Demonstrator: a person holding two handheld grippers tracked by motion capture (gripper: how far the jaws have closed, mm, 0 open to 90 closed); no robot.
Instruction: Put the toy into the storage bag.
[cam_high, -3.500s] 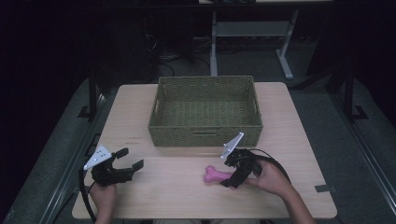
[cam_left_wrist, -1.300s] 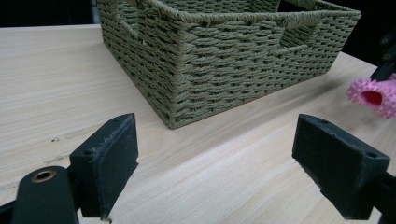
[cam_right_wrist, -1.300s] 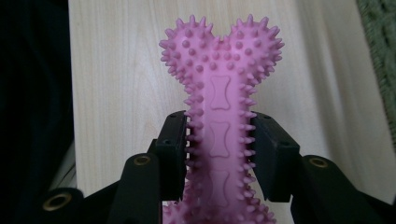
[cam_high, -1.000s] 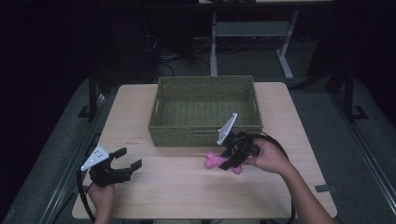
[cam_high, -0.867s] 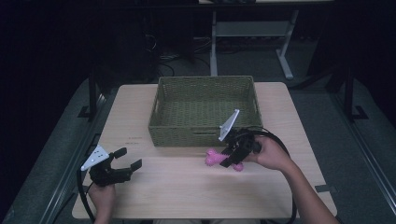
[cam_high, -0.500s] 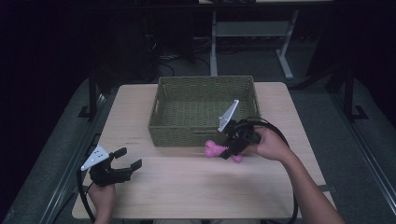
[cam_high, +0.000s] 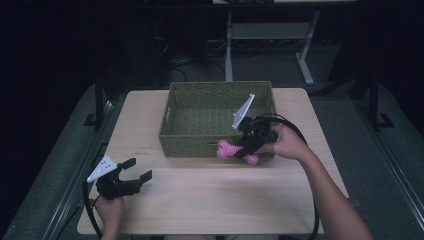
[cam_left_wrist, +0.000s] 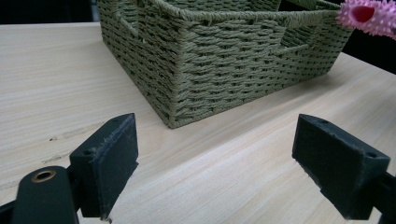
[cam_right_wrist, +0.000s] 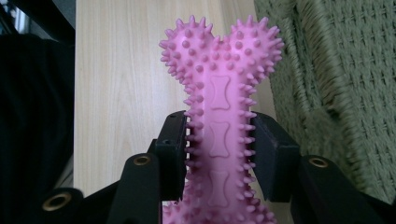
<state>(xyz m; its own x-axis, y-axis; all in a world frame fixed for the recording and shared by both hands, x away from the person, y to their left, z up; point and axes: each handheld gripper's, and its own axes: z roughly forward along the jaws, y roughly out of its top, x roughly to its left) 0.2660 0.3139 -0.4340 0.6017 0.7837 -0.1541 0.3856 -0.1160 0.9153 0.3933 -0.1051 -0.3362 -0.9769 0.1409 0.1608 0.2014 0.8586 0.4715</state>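
Both jaws: right gripper clamps pink bone; left gripper wide, empty.

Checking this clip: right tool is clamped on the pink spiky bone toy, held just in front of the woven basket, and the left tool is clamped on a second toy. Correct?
Not quite. The left tool holds nothing: the left gripper view shows its jaws wide apart over bare table. The right tool does clamp the pink bone toy before the basket.

A light wooden table stands on grey floor; a metal frame rises behind it.
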